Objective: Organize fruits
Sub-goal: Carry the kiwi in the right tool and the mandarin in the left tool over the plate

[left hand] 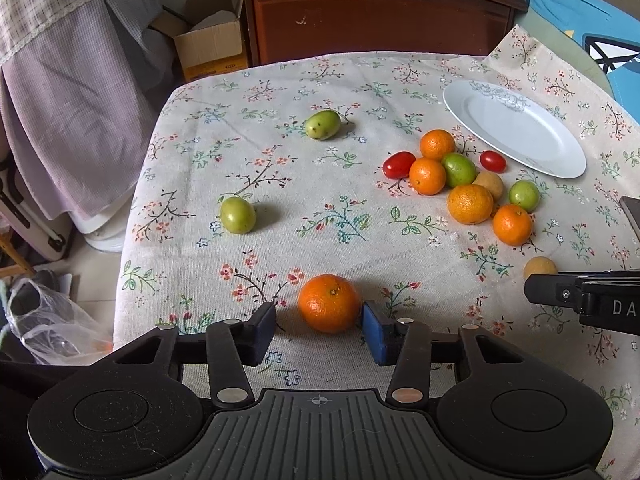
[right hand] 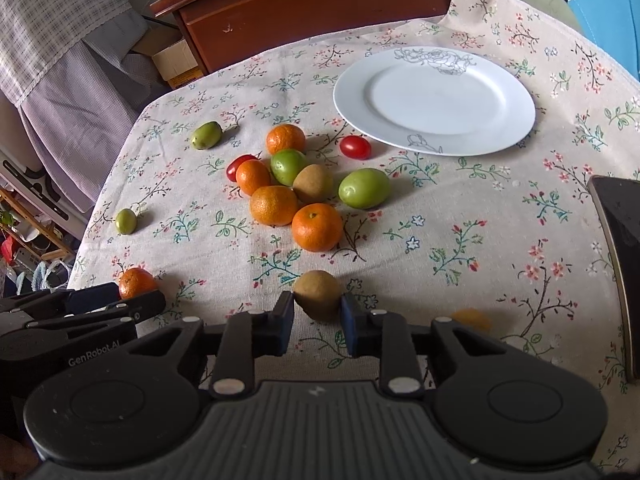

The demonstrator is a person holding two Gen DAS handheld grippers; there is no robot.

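While both grippers work along the near edge of the table, the right gripper is closed on a brown fruit. The left gripper stands narrow around a mandarin; one pad touches it, the other shows a small gap. I judge both fruits are meant for the white plate at the far right corner. A cluster of fruit lies between, so lifting first seems safer.
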